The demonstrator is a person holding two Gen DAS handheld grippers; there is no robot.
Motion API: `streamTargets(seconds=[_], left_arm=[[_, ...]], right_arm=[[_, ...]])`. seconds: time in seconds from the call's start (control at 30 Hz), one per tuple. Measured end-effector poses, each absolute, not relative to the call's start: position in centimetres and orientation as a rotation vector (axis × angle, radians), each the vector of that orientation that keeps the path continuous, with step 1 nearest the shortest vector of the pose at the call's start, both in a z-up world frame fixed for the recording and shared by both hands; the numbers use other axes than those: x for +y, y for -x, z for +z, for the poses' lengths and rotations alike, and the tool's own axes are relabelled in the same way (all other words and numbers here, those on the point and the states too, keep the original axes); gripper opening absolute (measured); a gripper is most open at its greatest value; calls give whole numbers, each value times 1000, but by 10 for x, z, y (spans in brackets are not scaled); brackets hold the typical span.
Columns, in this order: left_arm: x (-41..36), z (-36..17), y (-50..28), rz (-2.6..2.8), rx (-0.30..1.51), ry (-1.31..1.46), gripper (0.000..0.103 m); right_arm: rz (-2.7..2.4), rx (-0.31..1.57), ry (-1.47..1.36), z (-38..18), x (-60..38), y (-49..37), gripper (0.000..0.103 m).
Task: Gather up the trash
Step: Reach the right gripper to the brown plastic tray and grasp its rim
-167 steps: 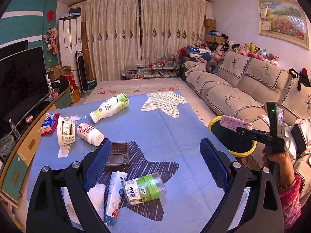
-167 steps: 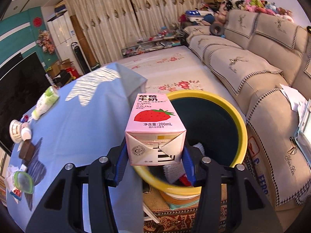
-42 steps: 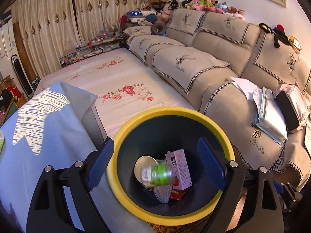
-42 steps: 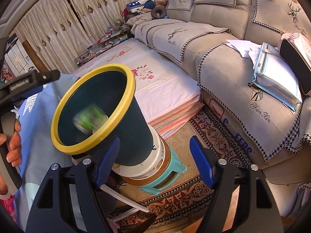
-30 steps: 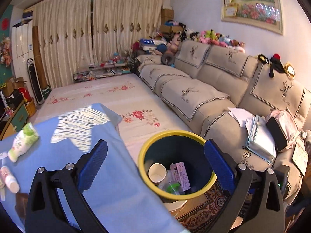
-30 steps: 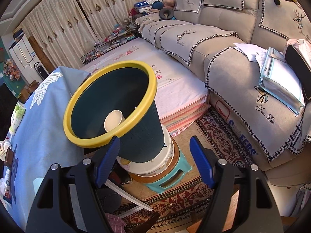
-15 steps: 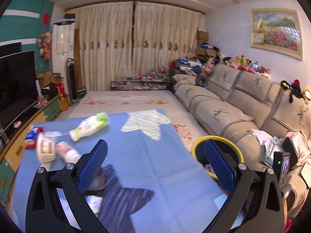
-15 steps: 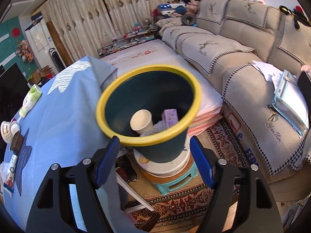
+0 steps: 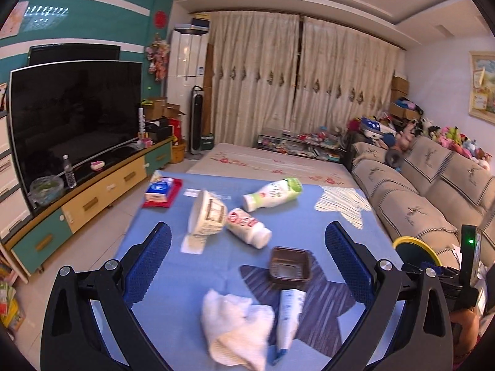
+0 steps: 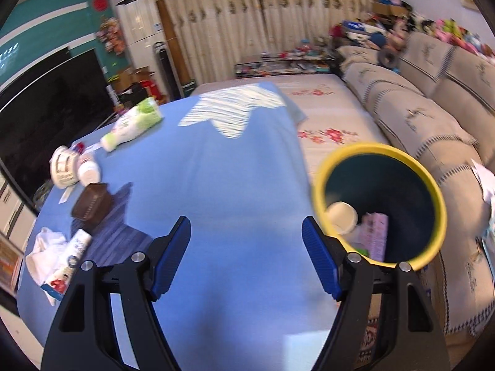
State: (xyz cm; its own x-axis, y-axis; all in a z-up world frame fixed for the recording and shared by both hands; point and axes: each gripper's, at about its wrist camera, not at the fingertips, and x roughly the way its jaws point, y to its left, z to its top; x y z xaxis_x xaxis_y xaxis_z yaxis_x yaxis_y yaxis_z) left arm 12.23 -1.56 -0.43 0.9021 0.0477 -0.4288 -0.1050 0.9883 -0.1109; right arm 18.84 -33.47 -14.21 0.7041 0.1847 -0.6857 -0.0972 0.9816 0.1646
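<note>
Both our left gripper (image 9: 247, 262) and right gripper (image 10: 246, 255) are spread wide, holding nothing. The crumpled tissue (image 9: 235, 327) lies nearest on the worktop (image 9: 210, 266), touching the carton (image 9: 289, 315). We judge it light and soft; pinch its bunched middle.

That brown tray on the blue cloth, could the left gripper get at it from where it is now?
Probably yes. The left gripper is open and empty, the brown tray lies between its fingers' lines with nothing above it; only the carton lies close in front.
</note>
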Motion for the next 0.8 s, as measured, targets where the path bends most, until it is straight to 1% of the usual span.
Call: streamTargets(seconds=[0.23, 0.4, 0.43, 0.5, 0.63, 0.7, 0.8], left_arm=[[18, -16, -117, 99, 439, 171, 98], [35, -23, -116, 103, 449, 194, 98], [39, -24, -115, 104, 451, 197, 98], [44, -26, -112, 108, 454, 201, 98], [54, -31, -116, 110, 462, 216, 98], [57, -34, -119, 106, 468, 224, 98], [58, -39, -124, 97, 483, 234, 98]], right_arm=[[331, 784, -32, -130, -227, -205, 70], [334, 810, 24, -139, -171, -224, 70], [313, 828, 36, -145, -164, -232, 67], [285, 874, 39, -155, -159, -244, 50], [260, 912, 22, -169, -157, -256, 47], [261, 925, 24, -173, -156, -257, 40], [252, 930, 30, -175, -153, -259, 37]])
